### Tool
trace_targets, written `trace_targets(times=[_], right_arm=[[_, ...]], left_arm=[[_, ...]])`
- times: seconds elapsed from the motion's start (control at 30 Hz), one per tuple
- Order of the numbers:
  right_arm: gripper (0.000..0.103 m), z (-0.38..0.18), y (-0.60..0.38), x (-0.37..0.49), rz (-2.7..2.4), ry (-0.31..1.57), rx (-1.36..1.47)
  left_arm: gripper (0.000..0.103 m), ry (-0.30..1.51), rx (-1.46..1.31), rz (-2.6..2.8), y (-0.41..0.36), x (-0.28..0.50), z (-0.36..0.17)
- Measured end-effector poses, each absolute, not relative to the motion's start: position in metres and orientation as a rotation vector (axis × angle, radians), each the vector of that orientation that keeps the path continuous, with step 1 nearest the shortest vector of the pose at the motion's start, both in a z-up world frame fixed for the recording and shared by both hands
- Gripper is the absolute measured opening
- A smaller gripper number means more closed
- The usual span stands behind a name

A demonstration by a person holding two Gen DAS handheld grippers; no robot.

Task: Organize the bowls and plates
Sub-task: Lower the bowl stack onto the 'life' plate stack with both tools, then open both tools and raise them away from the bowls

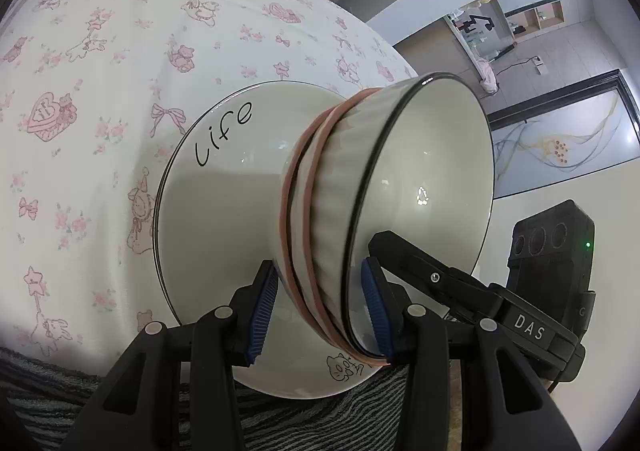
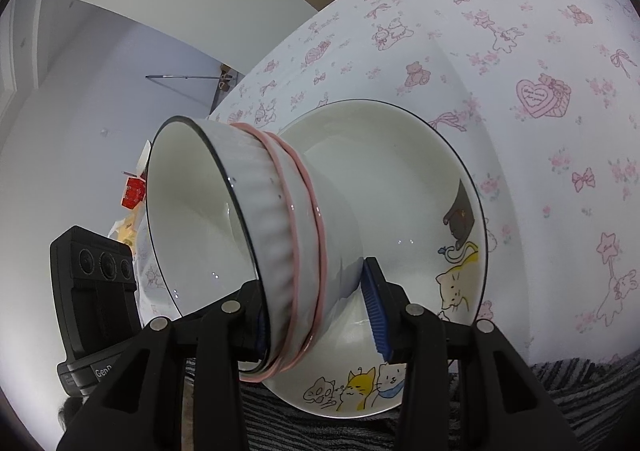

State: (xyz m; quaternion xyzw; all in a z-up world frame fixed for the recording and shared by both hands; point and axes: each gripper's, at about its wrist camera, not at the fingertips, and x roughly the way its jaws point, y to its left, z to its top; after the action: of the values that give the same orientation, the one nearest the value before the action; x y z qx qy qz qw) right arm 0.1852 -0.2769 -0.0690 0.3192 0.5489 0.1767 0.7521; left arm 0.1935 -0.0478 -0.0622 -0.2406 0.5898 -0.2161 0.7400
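From my remote station, both grippers clamp one ribbed white bowl (image 1: pixel 384 187), tipped on its side above a wide plate (image 1: pixel 224 187) that rests on the table. The plate's rim carries the handwritten word "Life", and cartoon cats in yellow, white and dark grey (image 2: pixel 460 283) run along its edge in the right wrist view. "DAS" is printed on the right gripper's body (image 1: pixel 530 327), seen from the left wrist camera; "Gen" can be read on the left gripper's body (image 2: pixel 96 291), the rest of the word hidden.

The bowl is glossy ceramic with a fluted outer wall, a thin dark rim line and two pink rubber bands (image 1: pixel 308 211) round its waist. Its mouth faces sideways, toward the right gripper's side, its foot toward the left's.

My left gripper (image 1: pixel 320 311) is partly closed, its ridged blue pads (image 1: pixel 264 311) squeezing the bowl's wall from foot to rim. My right gripper (image 2: pixel 320 311) pinches the same wall likewise.

A white tablecloth (image 1: pixel 100 91) printed with pink bears, bows and hearts covers the table; a striped grey fabric (image 2: pixel 580 391) lies at the near edge.
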Motion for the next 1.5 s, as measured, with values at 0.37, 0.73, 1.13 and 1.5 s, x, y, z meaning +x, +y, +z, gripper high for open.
trace_targets(times=[0.37, 0.73, 1.13, 1.5], right_arm=[[0.041, -0.068, -0.276, 0.185, 0.376, 1.19, 0.684], [0.044, -0.067, -0.276, 0.191, 0.364, 1.187, 0.664], [0.044, -0.051, -0.283, 0.191, 0.326, 1.108, 0.61], [0.045, -0.005, -0.284, 0.169, 0.295, 0.982, 0.505]], left_arm=[[0.046, 1.29, -0.532, -0.473, -0.046, 0.194, -0.062], [0.05, 1.247, -0.494, -0.453, -0.045, 0.198, -0.055], [0.05, 1.02, -0.275, -0.348, -0.045, 0.177, -0.008], [0.05, 0.808, -0.198, -0.365, -0.035, 0.136, 0.048]])
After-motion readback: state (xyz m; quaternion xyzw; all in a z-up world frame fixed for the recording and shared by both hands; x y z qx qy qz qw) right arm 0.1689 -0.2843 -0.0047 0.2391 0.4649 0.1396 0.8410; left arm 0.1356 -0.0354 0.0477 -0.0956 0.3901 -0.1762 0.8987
